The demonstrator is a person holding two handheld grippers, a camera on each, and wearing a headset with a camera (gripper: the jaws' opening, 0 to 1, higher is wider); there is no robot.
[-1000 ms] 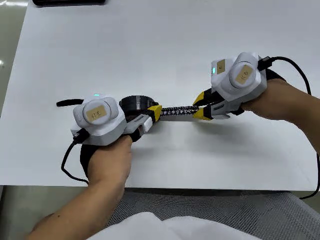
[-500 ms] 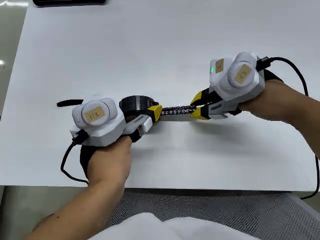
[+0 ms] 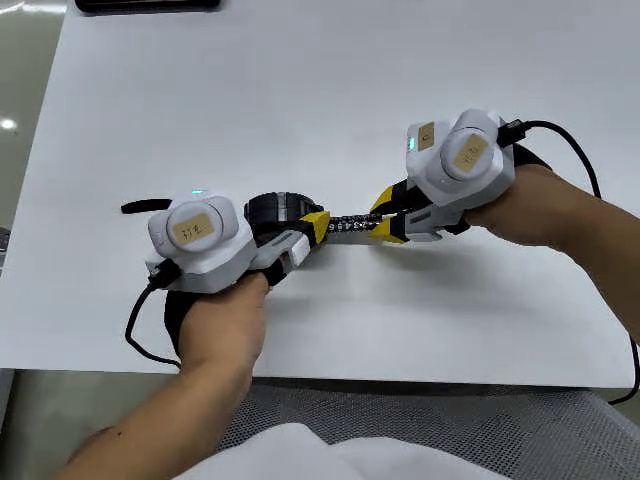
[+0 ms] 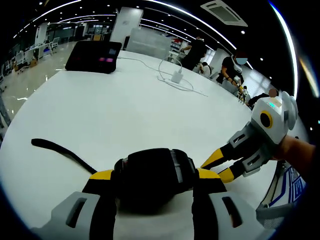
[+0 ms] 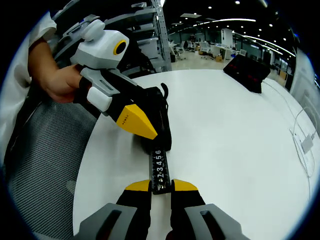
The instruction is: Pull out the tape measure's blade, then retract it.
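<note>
A round black tape measure case (image 3: 277,210) (image 4: 154,172) (image 5: 159,120) rests on the white table (image 3: 330,90), with my left gripper (image 3: 305,232) (image 4: 156,176) shut on its sides. A short length of black blade (image 3: 347,224) (image 5: 159,169) with white numbers runs from the case to my right gripper (image 3: 383,217) (image 5: 161,188), which is shut on the blade's tip. The case's black wrist strap (image 3: 143,205) (image 4: 60,149) trails to the left. In the left gripper view the right gripper (image 4: 225,165) comes in from the right.
A dark flat device (image 3: 145,5) (image 4: 93,56) lies at the table's far edge, with a white charger and cable (image 4: 176,77) (image 5: 306,142) beyond. Black cables (image 3: 140,320) hang from both grippers. The table's near edge (image 3: 400,375) is close below the hands.
The right gripper has moved left toward the case, so the exposed blade is shorter. The left gripper still holds the case in place.
</note>
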